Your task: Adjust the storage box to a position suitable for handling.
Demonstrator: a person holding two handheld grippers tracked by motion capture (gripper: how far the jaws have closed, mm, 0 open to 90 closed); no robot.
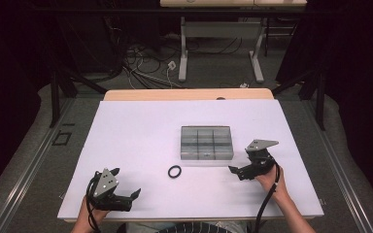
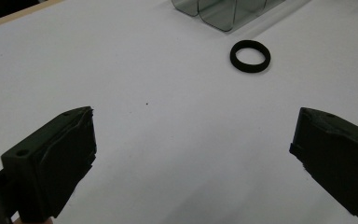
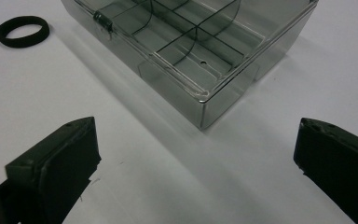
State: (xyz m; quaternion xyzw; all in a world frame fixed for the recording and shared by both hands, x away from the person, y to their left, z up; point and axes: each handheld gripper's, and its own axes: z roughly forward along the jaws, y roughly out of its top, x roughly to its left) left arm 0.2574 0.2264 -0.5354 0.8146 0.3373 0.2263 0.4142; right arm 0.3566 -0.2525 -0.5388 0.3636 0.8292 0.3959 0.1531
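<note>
A black elastic ring [image 1: 174, 171] lies flat on the white table [image 1: 136, 131], just left of and nearer than a grey see-through box [image 1: 207, 142] divided into several compartments. My left gripper [image 1: 126, 182] is open near the front left edge, aimed toward the ring, with nothing between its jaws. In the left gripper view the ring [image 2: 250, 56] lies well ahead and to the right, with the box [image 2: 223, 11] beyond it. My right gripper [image 1: 240, 162] is open just right of the box's near corner. In the right gripper view the box [image 3: 191, 42] is close ahead, its compartments look empty, and the ring [image 3: 22, 31] is at far left.
A wooden strip [image 1: 189, 94] runs along the table's far edge. Beyond it are the white legs of another table [image 1: 183, 53] and loose cables on the floor [image 1: 145, 63]. Dark curtains hang on both sides.
</note>
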